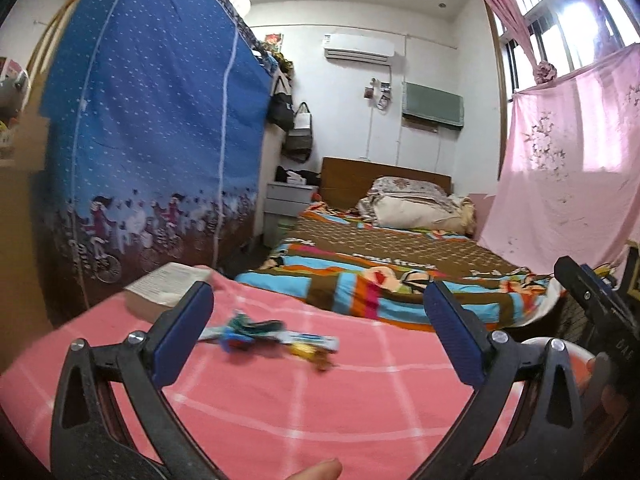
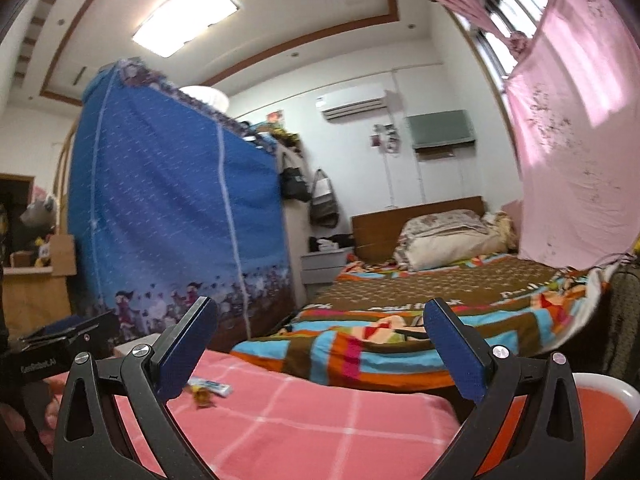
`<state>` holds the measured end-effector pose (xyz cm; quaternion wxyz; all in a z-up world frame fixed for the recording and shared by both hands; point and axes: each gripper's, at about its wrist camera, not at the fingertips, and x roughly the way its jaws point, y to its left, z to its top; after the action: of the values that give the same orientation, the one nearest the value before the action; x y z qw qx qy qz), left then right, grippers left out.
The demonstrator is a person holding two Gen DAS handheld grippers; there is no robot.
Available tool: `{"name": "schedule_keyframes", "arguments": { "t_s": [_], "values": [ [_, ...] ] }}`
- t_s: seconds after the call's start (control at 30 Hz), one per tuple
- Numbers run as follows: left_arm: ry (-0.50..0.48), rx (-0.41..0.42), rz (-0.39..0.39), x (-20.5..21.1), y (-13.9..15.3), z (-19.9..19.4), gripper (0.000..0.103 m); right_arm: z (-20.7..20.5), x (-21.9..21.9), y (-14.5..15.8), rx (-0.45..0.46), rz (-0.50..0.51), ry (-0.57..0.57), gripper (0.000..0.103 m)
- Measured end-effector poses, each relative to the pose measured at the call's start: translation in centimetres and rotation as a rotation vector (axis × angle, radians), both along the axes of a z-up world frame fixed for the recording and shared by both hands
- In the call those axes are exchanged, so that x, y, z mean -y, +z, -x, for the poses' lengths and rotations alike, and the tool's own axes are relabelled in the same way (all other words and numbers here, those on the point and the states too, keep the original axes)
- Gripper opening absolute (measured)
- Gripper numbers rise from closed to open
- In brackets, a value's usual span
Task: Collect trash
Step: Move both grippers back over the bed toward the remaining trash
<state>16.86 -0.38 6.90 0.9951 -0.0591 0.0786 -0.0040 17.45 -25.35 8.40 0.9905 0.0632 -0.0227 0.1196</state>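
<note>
Pink checked cloth (image 1: 280, 400) lies under my two wide, empty grippers (image 1: 318, 326) (image 2: 320, 348); ahead of them, one blurred cluster of wrappers (image 1: 276, 338), one book (image 1: 168, 286).

Left wrist: low over pink checked cloth (image 1: 280, 400), facing bed (image 1: 400, 248).
Right wrist: alongside, tilted.
Shared: cloth, bed, blue wardrobe (image 2: 172, 208).

White lettering "GenRobot.AI" stands on the black left tongs' body (image 2: 36, 368); other print is illegible.
</note>
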Motion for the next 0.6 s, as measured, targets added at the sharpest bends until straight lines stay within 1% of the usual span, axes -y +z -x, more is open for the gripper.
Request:
{"name": "schedule_keyframes", "arguments": {
  "t_s": [0.17, 0.27, 0.37, 0.4, 0.47, 0.6],
  "values": [
    [0.036, -0.023, -0.033, -2.7, -1.1, -0.5, 0.103, -1.1, -3.1, -0.6, -0.01, 0.062, 0.064, 0.103],
    [0.058, -0.059, -0.021, -4.6, -1.9, -1.3, 0.103, -2.0, -4.7, -1.1, -0.035, 0.094, 0.09, 0.103],
    [0.068, -0.123, -0.008, -6.0, -2.3, -2.7, 0.103, -3.0, -6.1, -1.5, -0.065, 0.127, 0.102, 0.103],
    [0.068, -0.16, -0.012, -6.5, -2.5, -3.5, 0.103, -3.3, -6.4, -1.5, -0.075, 0.136, 0.104, 0.103],
    [0.07, -0.201, -0.017, -6.9, -2.9, -4.2, 0.103, -4.4, -7.4, -1.7, -0.103, 0.161, 0.115, 0.103],
    [0.058, -0.266, -0.028, -7.6, -3.8, -5.7, 0.103, -7.0, -9.8, -2.3, -0.196, 0.219, 0.154, 0.103]
  ]
}}
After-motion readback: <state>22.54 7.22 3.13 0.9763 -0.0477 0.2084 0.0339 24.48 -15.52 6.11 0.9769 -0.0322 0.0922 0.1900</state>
